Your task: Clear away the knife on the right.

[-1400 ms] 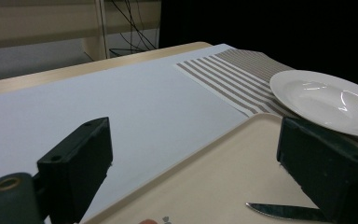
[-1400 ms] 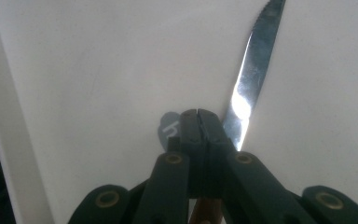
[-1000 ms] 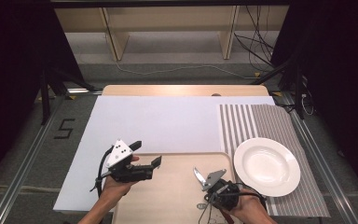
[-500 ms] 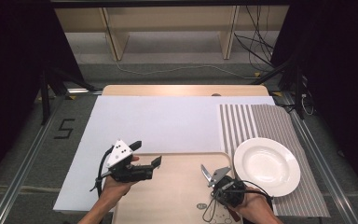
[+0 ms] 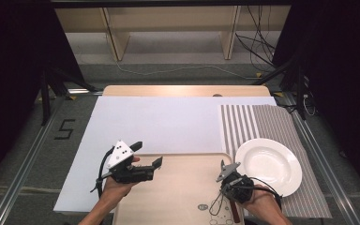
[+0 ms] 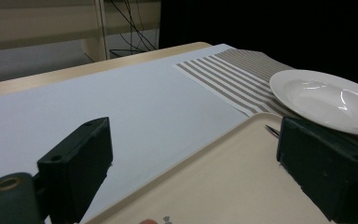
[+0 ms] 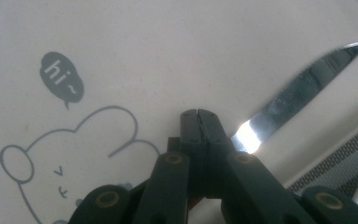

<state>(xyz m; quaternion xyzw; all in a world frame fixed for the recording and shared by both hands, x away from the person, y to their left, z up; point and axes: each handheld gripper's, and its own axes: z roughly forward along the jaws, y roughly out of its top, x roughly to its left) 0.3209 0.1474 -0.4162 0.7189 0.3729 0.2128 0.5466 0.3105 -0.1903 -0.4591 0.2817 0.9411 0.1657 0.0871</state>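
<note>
the right hand-held gripper [image 5: 227, 169], clenched tight with nothing visibly between its jaws, has slid across the tray [image 5: 183, 187] toward the plate [image 5: 268, 165] since a second ago. beside it on the tray lies a knife [image 7: 303, 93], blade shiny and lightly serrated. the left hand-held gripper [image 5: 146, 154] hovers released over the tray's far-left corner, unmoved.

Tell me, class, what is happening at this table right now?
A person holds a gripper in each hand over a beige tray. The right gripper has its jaws shut and sits low over the tray, right beside a knife lying there; whether it grips the knife is unclear. The left gripper waits with jaws open and empty above the tray's left edge. A white plate rests empty on the striped mat.
</note>
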